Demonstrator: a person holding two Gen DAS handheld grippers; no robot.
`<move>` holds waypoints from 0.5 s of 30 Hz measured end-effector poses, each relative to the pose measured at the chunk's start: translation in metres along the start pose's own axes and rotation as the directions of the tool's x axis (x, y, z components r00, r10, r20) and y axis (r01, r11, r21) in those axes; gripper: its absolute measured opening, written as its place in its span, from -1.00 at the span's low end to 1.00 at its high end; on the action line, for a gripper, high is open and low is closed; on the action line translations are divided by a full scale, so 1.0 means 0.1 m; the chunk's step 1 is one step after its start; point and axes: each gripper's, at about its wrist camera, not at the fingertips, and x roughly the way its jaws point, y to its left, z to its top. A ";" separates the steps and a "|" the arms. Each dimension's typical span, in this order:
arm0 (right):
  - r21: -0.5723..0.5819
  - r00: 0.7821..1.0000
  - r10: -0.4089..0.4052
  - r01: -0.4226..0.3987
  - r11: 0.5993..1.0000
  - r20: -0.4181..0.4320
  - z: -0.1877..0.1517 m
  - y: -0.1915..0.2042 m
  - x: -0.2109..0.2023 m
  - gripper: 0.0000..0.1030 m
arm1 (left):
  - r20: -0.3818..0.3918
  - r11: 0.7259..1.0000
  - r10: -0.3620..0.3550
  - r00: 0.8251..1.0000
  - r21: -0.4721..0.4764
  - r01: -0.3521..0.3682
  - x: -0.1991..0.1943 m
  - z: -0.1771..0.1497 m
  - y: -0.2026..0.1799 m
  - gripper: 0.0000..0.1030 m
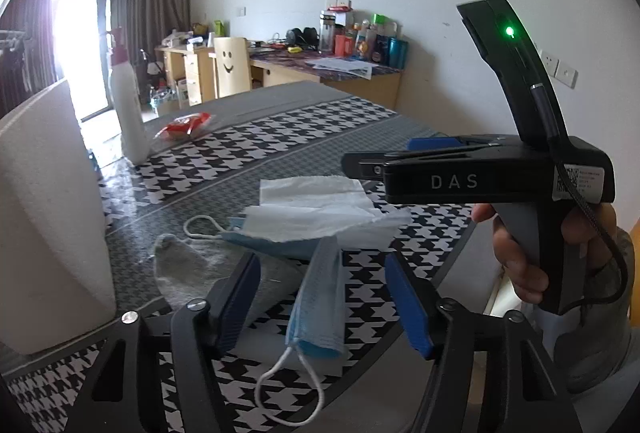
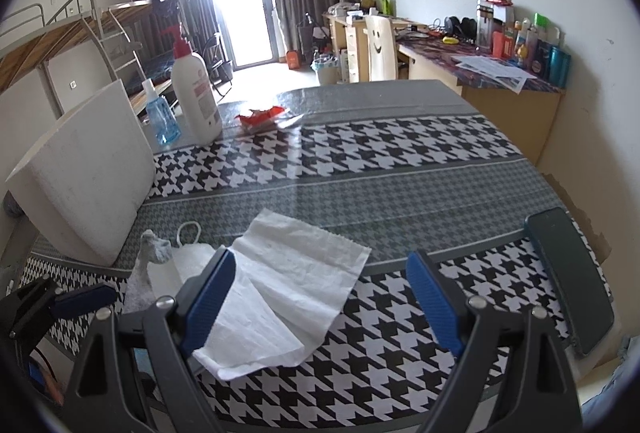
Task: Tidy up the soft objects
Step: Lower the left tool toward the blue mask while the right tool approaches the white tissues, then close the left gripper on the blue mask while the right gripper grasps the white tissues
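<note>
On the desk point(image 2: 400, 169), with its black-and-white checked cloth: a blue face mask point(image 1: 320, 297), a white paper tissue point(image 2: 280, 297), a grey sock point(image 1: 176, 257) and a big white box point(image 2: 84, 185).

Left tool point(image 1: 320, 297): low over the blue face mask, blue pads on either side of it, mask lying between them on the cloth. Pads apart, not pressing on the mask. Nothing held.

Right tool point(image 2: 316, 297): wide open, holding nothing. Left pad over the edge of the white paper tissue, right pad over bare cloth. Seen from the left side, held in a hand point(image 1: 520, 257), above the far edge of the tissue.

Tissue lying on top of a second mask, half covering it. Sock just beside the masks, near the box. Farther back: a white pump bottle point(image 2: 196, 93), a small blue bottle point(image 2: 160, 117) and a red wrapper point(image 2: 264, 117). At the right edge: a dark phone point(image 2: 568, 277).
</note>
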 end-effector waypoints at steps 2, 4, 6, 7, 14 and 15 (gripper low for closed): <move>-0.005 1.000 0.017 -0.017 1.000 -0.006 -0.01 -0.01 0.01 0.75 | -0.008 1.000 -0.010 1.000 0.005 0.010 0.03 -0.01 -0.02 0.17; -0.005 1.000 0.016 -0.016 1.000 -0.011 -0.01 -0.02 0.03 0.75 | -0.019 1.000 -0.014 1.000 0.007 0.014 0.08 -0.02 -0.03 0.11; -0.001 1.000 0.015 -0.015 1.000 -0.015 -0.02 -0.04 0.03 0.75 | -0.030 1.000 -0.022 0.999 0.006 0.022 0.11 -0.02 -0.03 0.00; 0.000 1.000 0.016 -0.016 1.000 -0.017 -0.02 -0.05 0.04 0.75 | -0.034 1.000 -0.027 0.999 0.002 0.027 0.12 -0.03 -0.02 -0.02; -0.008 0.999 0.030 -0.031 0.999 -0.039 -0.03 -0.04 0.11 0.75 | -0.060 0.999 -0.036 0.998 -0.014 0.035 0.22 -0.03 0.01 -0.36; -0.009 0.999 0.032 -0.032 0.999 -0.041 -0.03 -0.03 0.12 0.75 | -0.064 0.999 -0.036 0.997 -0.016 0.035 0.23 -0.04 0.01 -0.37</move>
